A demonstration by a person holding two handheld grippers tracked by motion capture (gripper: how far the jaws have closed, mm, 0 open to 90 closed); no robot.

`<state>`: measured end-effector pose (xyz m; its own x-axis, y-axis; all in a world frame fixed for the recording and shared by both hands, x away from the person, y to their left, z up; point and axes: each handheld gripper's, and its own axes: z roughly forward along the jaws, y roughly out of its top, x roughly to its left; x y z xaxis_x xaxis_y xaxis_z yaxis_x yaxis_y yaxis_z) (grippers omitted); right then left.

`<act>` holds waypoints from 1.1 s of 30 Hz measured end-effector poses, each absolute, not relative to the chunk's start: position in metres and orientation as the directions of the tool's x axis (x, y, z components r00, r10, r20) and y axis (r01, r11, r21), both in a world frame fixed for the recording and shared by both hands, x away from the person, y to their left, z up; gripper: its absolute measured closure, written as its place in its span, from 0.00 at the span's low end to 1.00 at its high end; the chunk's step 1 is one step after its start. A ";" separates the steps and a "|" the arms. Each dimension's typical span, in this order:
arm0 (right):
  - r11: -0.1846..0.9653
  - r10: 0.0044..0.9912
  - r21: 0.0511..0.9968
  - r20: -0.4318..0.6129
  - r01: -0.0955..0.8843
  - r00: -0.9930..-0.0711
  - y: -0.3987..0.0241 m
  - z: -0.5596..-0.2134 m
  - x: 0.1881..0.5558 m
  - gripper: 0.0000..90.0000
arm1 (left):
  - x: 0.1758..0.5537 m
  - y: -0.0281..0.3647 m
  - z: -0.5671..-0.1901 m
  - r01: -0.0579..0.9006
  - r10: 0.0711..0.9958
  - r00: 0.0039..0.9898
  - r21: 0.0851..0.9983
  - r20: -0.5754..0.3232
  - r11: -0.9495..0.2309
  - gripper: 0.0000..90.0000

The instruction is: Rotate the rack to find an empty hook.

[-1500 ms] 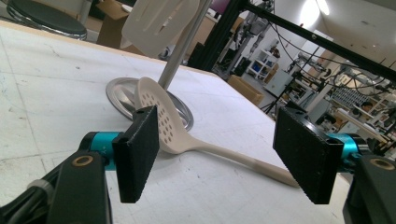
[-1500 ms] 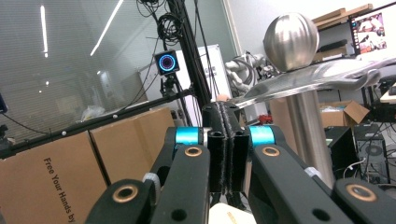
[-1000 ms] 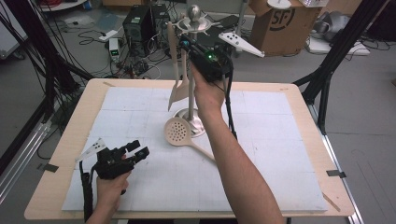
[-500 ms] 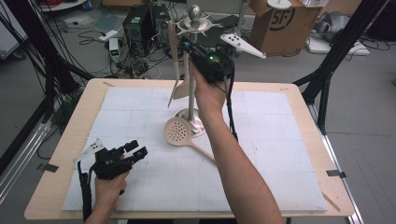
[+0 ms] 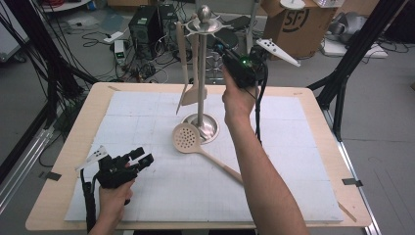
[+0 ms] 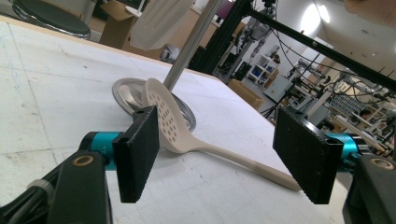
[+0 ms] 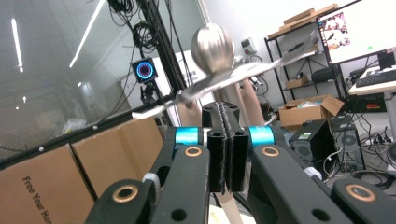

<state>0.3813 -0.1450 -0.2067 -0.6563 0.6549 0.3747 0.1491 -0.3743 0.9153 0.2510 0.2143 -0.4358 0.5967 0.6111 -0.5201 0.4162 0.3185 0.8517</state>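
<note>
Your right hand-held gripper point(image 5: 229, 55), jaws together, sits top centre by the rack point(image 5: 202, 73); a beige handle peeks beneath it, grip unclear. Left hand-held gripper point(image 5: 142, 159) gapes, lower left. The skimmer point(image 5: 188, 138), centre, looks light and stiff: take its handle.

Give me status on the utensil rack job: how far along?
Done: two utensils hang on the rack. In hand: the right gripper is shut, up by the rack's top hooks; I can't tell whether it pinches anything. Left: the spoon lies on the mat, its head against the rack's base. The left gripper is open and empty, pointed at the spoon. If the spoon goes up too, roughly two-thirds done.
</note>
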 end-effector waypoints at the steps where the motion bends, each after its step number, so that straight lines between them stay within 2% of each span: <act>1: -0.374 0.659 0.916 0.372 0.145 -0.653 -0.146 -0.206 0.382 1.00 | 0.251 0.214 -0.436 0.417 0.611 0.596 0.852 -0.520 0.318 0.36; 10: -0.350 0.667 0.931 0.326 0.105 -0.670 -0.145 -0.200 0.376 1.00 | 0.251 0.213 -0.436 0.420 0.610 0.599 0.852 -0.519 0.313 0.36; 33: -0.312 0.691 0.947 0.284 0.080 -0.665 -0.143 -0.198 0.371 1.00 | 0.253 0.211 -0.437 0.426 0.607 0.599 0.850 -0.522 0.310 0.36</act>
<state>0.3713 -0.1425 -0.1976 -0.6648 0.6910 0.2840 0.0803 -0.3118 0.9467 0.2526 0.2113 -0.4369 0.5991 0.6074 -0.5217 0.4257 0.3103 0.8500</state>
